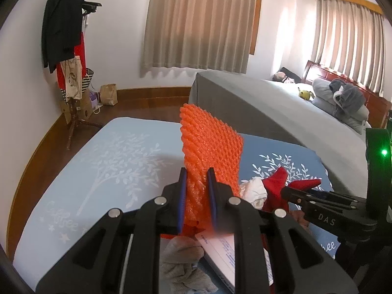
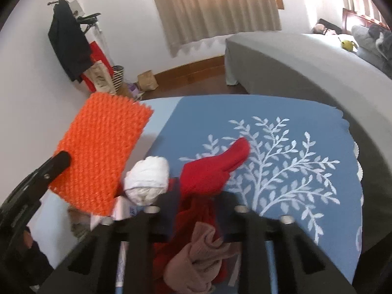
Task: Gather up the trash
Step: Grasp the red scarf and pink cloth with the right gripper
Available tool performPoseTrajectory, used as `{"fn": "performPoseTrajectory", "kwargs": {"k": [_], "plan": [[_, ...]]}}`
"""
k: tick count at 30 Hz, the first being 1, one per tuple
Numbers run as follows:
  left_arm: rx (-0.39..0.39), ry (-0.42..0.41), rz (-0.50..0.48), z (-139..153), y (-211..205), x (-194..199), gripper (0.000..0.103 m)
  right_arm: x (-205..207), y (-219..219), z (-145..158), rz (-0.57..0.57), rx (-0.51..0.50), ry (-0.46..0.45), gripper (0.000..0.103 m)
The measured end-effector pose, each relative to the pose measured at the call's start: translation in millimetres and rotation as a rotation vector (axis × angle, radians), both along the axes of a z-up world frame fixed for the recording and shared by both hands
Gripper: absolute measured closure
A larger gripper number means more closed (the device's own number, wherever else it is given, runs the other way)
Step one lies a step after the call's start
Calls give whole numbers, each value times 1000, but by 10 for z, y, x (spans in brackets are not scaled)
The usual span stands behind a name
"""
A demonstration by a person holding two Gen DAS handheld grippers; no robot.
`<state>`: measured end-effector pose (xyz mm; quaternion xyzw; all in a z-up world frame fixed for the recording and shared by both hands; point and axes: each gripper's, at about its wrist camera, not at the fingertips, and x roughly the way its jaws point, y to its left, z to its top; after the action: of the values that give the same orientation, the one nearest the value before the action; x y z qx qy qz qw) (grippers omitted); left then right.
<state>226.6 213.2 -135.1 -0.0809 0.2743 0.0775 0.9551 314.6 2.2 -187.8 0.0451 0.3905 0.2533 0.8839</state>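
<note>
Left gripper (image 1: pixel 197 197) clamps orange foam net (image 1: pixel 210 147); right gripper (image 2: pixel 196 205) pinches red cloth (image 2: pixel 208 171).

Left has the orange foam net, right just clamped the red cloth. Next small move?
Probably lift the right gripper slightly: its jaws look shut on the red cloth, which touches the white wad. The left gripper holds the orange foam net clear.
</note>
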Motion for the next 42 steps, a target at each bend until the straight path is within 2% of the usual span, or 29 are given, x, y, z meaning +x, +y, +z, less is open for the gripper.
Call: {"fn": "performPoseTrajectory", "kwargs": {"k": [2,5,16,20,26,28,30,31,35,41,42], "plan": [[1,2,-1,9,-8,-14,87,-60,-27,36,18,17,-12,95],[-6,4,-4,22,-44,-44,87,-143,-82,126,35,48,-32,99],[-18,-11,-32,194,-210,-304,87,-429,-293,601,53,115,-123,99],[5,-1,-37,186,-261,-369,87,-466,-304,589,41,68,-127,99],[-5,30,-34,91,-214,-446,87,-501,-330,395,29,51,-79,98],[-4,36,-30,69,-211,-461,87,-486,-331,335,21,44,-65,91],[-9,40,-25,48,-186,-451,87,-464,-314,282,17,35,-55,75],[-9,39,-23,43,-186,-455,87,-454,-299,264,15,31,-54,70],[-6,36,-19,40,-173,-421,87,-340,-224,209,-15,5,-42,31],[3,38,-16,-4,-162,-343,87,-80,-48,74,-15,-34,-4,29],[4,37,-15,-7,-167,-341,87,-53,-23,47,-12,-38,-3,32]]}}
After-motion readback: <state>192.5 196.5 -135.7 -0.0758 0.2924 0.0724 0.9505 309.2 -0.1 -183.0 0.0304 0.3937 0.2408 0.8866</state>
